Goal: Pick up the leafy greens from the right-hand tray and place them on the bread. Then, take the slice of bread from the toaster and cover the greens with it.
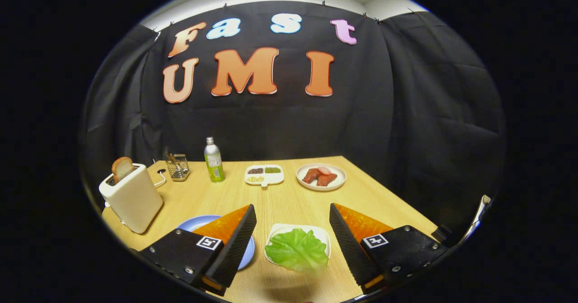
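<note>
The gripper (pixel 292 230) hangs above the near part of a pale wooden bench (pixel 289 199), its fingers spread wide and holding nothing. Each finger carries a small square black-and-white marker on its housing; the pattern is a code, not readable words.

Between the fingers lies the leafy green (pixel 297 251), a single lettuce-like leaf resting on a small white tray (pixel 316 231), its front edge hanging over the tray's near rim. Neither finger touches the leaf or the tray.

Behind the left finger sits a blue plate (pixel 196 221), mostly hidden by that finger, so what lies on it cannot be told.

Farther left stands a cream toaster (pixel 133 199) with a slice of bread (pixel 122 167) sticking up out of its slot. Beyond it is a small wire basket (pixel 178 167), and next to that a bottle (pixel 213 160) with a green label, its printing too small to read.

At the far side of the bench are a white divided dish (pixel 264 175) holding dark, green and yellow bits in separate compartments, and just beside it a round plate (pixel 336 176) with reddish pieces of meat (pixel 319 177).
</note>
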